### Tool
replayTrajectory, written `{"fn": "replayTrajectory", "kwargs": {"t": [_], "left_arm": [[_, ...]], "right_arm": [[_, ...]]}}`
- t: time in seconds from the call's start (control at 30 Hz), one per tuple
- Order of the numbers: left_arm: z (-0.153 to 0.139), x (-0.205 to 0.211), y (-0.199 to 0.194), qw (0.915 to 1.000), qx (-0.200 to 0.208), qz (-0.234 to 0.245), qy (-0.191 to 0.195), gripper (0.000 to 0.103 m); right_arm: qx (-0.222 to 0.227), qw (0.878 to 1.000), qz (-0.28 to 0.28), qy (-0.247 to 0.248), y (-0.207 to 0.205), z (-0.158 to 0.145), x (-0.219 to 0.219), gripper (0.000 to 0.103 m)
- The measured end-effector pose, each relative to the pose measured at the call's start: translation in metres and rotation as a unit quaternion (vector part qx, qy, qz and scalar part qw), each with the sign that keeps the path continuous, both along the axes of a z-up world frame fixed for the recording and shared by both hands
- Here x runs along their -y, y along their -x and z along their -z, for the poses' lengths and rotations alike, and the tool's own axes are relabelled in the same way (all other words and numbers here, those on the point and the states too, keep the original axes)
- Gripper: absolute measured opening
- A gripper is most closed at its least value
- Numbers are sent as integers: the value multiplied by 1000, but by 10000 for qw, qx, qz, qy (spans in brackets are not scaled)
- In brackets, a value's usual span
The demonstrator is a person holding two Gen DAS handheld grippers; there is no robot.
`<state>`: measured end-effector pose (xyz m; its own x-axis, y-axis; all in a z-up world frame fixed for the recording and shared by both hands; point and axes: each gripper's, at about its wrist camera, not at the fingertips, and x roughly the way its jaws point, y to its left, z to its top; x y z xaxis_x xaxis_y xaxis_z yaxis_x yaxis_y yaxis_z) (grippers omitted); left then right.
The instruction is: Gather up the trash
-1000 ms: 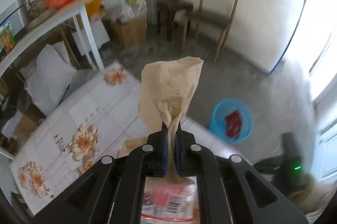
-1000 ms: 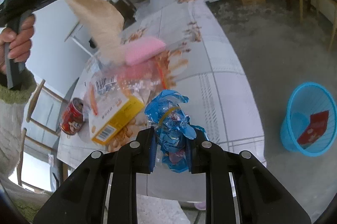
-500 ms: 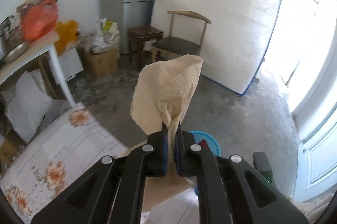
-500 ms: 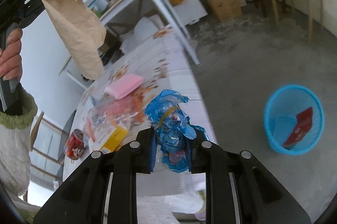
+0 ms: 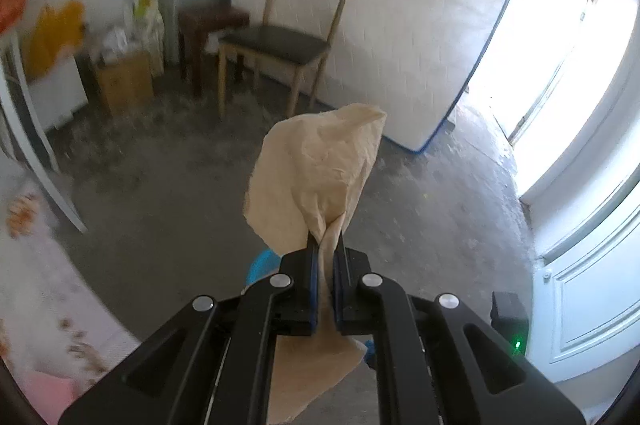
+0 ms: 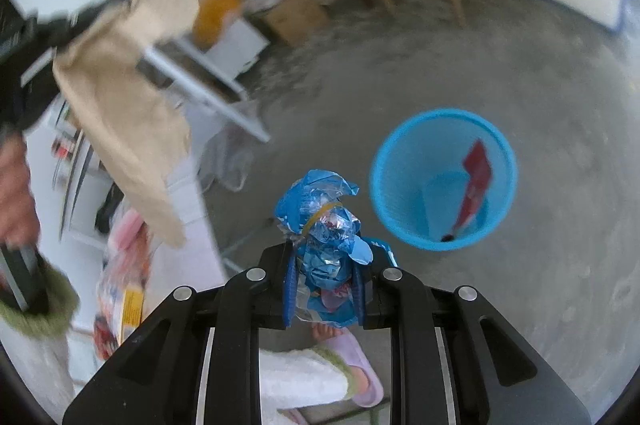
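Left gripper [image 5: 324,257] clamped on beige paper [image 5: 316,177], right gripper [image 6: 324,265] clamped on blue wrapper [image 6: 324,225] — blue basket [image 6: 416,237] just beyond

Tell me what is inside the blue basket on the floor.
The blue basket holds one red packet leaning against its inner wall, with a dark end touching the bottom. The rest of the floor of it looks bare; the near wall hides the part closest to the camera.
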<state>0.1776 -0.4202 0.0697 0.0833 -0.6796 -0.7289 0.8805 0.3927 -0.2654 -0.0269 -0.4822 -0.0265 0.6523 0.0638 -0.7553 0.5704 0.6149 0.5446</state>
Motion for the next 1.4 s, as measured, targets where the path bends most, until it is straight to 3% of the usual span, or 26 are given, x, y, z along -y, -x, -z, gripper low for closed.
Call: {"fn": "replayTrajectory", "kwargs": {"t": [0.27,0.43,0.5,0.57,0.6,0.67,0.73,0.9,1.07,1.23,1.4], "left_arm": [[62,64,-9,9995,-278,28,-178,6],[98,89,-18,9980,-539,-2,-335,7],[114,96,-23,9969,-662,-27,-431,14],[128,101,-27,9956,-698,-143,-601,48],[134,101,-30,9951,-696,-261,-659,55],[142,98,-34,9936,-728,-420,-756,58],[145,91,-40,9919,-848,-512,-794,58],[126,68,-44,9938,-708,-568,-646,59],[81,32,-38,9970,-377,-533,-426,59],[36,-16,-21,9988,-3,-398,-268,66],[9,-77,-4,9980,415,-424,-234,72]], "right_arm": [[-211,9952,787,-547,-1,45,49,21],[-341,9916,988,-763,-7,66,66,24],[-389,9916,1012,-699,-13,70,71,25],[-454,9921,1015,-585,-19,73,72,39],[-477,9923,997,-558,-23,77,73,42],[-532,9925,954,-551,-34,87,77,49],[-611,9922,923,-576,-42,95,80,50],[-693,9906,1009,-613,-49,102,86,51],[-688,9913,976,-554,-51,99,82,52],[-655,9956,582,-324,-44,94,56,55],[-675,9966,-9,-481,-31,114,17,56]]}}
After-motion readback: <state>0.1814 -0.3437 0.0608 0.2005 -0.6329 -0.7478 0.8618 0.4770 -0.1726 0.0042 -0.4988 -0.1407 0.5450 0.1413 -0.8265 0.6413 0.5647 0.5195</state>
